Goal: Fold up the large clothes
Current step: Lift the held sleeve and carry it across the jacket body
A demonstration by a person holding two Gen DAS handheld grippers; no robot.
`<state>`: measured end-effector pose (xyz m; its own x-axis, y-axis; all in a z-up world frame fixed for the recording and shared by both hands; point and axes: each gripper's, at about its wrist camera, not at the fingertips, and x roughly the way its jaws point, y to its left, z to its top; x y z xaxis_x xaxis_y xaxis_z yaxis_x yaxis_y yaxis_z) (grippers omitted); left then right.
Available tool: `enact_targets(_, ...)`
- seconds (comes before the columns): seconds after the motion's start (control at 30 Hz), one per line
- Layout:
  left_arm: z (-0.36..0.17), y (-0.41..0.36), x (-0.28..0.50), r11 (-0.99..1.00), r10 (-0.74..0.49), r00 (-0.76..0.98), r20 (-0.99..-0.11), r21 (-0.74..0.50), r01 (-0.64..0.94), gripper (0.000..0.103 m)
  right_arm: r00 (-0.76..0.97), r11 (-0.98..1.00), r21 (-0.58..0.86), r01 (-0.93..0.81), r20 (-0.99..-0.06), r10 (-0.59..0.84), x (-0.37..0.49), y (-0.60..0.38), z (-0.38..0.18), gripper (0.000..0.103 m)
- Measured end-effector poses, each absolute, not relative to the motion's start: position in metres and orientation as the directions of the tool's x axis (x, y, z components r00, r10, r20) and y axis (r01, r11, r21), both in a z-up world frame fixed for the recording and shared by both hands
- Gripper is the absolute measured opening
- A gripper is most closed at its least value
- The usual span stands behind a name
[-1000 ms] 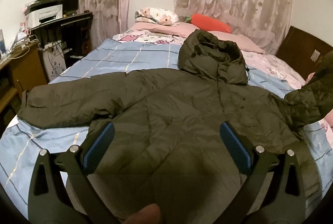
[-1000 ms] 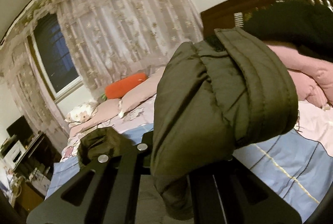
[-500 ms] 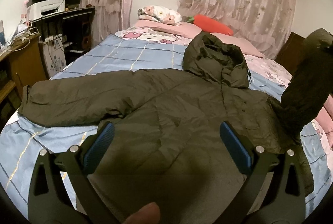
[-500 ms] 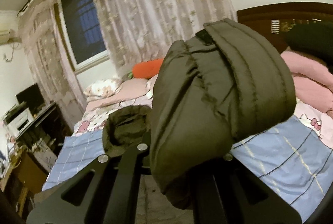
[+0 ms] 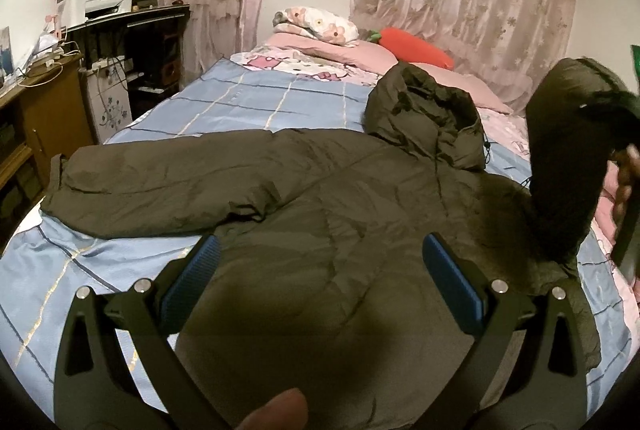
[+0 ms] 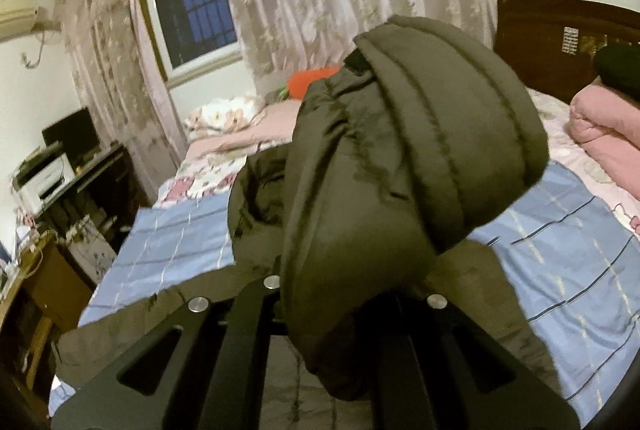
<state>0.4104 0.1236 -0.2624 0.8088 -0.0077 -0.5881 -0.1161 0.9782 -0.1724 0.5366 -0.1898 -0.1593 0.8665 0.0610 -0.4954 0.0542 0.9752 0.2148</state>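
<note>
No text, label, brand or number can be read anywhere.

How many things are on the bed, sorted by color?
Olive green: 1, the jacket
Red-orange: 1, the carrot-shaped cushion
White with flowers: 1, the flowered pillow
Pink: 2, the long pink pillow and the pink quilt
Total: 5
</note>
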Motion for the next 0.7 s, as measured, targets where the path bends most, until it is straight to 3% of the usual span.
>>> enact_targets(0.7,-0.268,0.151,0.41,0.967,-0.002,0.795,-0.606,-0.202,-0.152,0.101,0.675,0.998,0.066,-0.018,-0.735,0.06,0.59,-0.086,-0.298,0.007)
